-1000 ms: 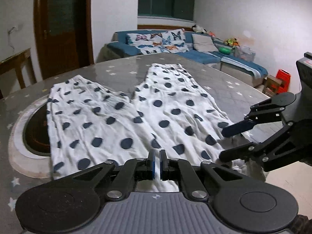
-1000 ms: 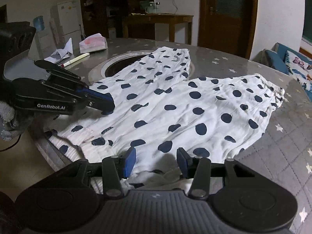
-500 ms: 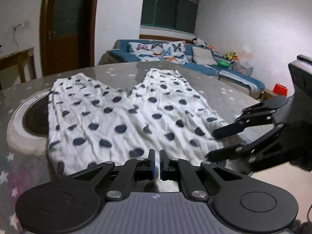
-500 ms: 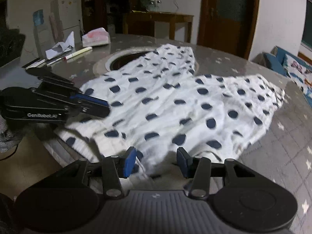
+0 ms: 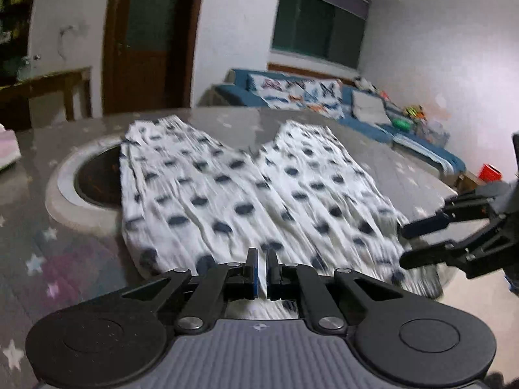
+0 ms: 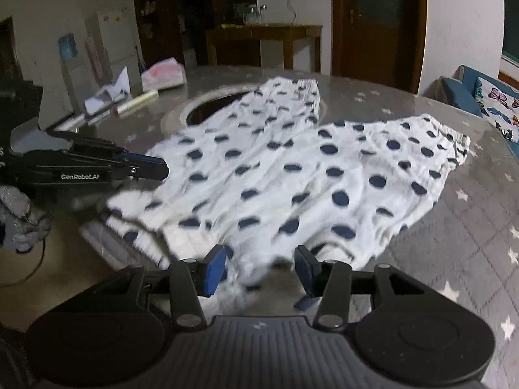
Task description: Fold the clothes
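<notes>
White cotton with navy dots, the trousers [image 6: 292, 178] lay flat on the grey starred table [image 6: 470, 253], legs reaching toward 12 o'clock and one overlapping the round recess [image 5: 94, 181] at 10 o'clock. The left gripper [image 5: 262, 270] had its pads pinched on the near hem; the right gripper [image 6: 259, 270] stood spread over the hem at 6 o'clock, touching nothing I could see

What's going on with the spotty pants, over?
Left gripper shut on spotty pants waistband. Right gripper open at the near edge. Pants flat on table, unfolded. Nothing blocking.
</notes>
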